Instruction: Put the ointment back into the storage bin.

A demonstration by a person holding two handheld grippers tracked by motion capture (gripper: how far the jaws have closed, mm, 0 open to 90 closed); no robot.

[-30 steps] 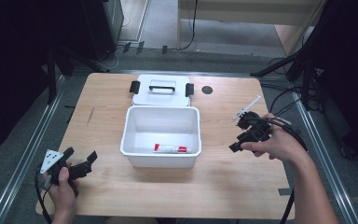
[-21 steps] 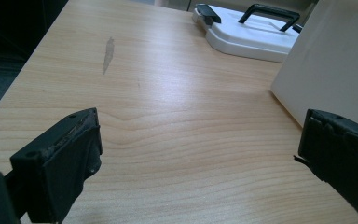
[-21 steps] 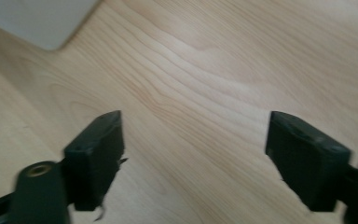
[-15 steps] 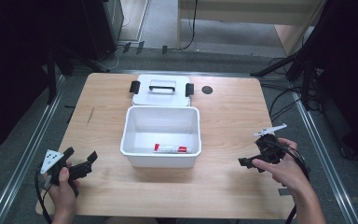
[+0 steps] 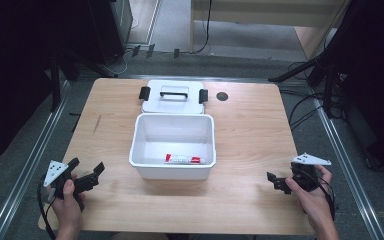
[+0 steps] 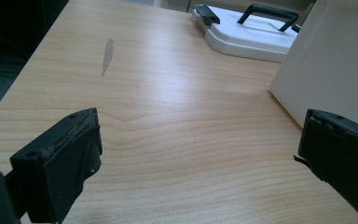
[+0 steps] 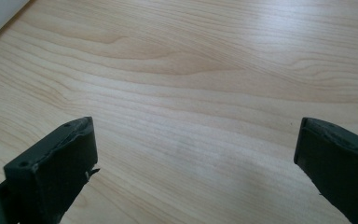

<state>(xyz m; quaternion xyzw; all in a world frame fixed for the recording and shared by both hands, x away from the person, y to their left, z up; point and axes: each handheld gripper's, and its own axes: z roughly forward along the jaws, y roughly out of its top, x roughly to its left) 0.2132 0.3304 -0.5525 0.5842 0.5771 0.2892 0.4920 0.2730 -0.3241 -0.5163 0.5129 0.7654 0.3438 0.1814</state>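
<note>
Both grippers, left (image 5: 86, 176) and right (image 5: 279, 181), rest empty, jaws wide; tube (image 5: 182, 159) sits in box (image 5: 172, 172). Fetch the lid (image 5: 172, 98) squarely.

One white bin (image 5: 172, 145), one lid (image 5: 172, 97), one tube (image 5: 182, 160), two grippers: left gripper (image 5: 87, 172), right gripper (image 5: 276, 181).
</note>
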